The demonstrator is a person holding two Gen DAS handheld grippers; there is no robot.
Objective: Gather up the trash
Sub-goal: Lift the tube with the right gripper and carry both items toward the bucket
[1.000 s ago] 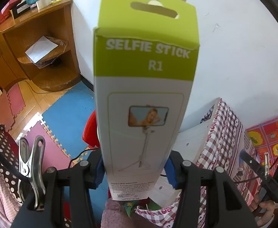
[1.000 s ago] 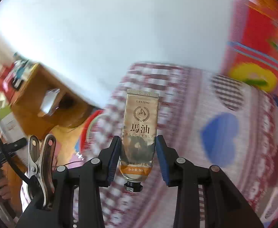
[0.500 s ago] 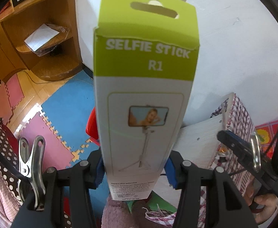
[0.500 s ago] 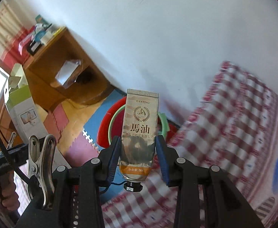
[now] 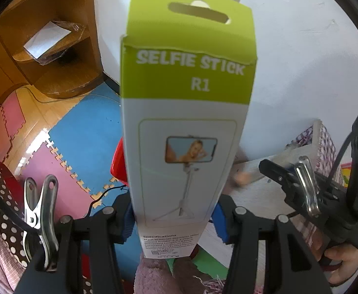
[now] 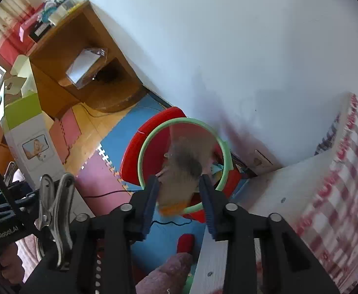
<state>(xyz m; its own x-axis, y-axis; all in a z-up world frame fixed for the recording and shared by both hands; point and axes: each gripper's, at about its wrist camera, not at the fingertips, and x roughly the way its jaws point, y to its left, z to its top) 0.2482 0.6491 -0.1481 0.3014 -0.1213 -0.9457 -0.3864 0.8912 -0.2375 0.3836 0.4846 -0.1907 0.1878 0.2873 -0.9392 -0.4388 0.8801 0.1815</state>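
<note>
Bedroom corner w/ white wall, wooden shelf unit (image 6: 56, 56) and foam puzzle mats (image 5: 85, 132) on the floor: a person w/ a hand-held gripper in each hand collects trash, and by the look of it neither piece is binned yet. Left gripper (image 5: 174, 218) is clamped on a selfie-stick box (image 5: 186, 122), blue pads pressing both sides near its bottom end, box pointing away from the camera. The box is tall, white w/ a lime-green top band, "SELFIE STICK R1" printed on it, a hang-tab flap standing up and a product photo on the front; light card, likely empty. Right gripper (image 6: 179, 196) hangs right over a red bin (image 6: 152, 147) w/ a green rim, set on the mats between the wall and a bed w/ a red-check cover (image 6: 338, 183). Its jaws are closing w/ a tan tube (image 6: 183, 166), orange at one end, between them, but the tube is smeared by blur, so whether the pads bear on it can't be told; it seems abt to land in the bin. Left to do, apparently: tube in, then box, which is held well left of the bin.
</note>
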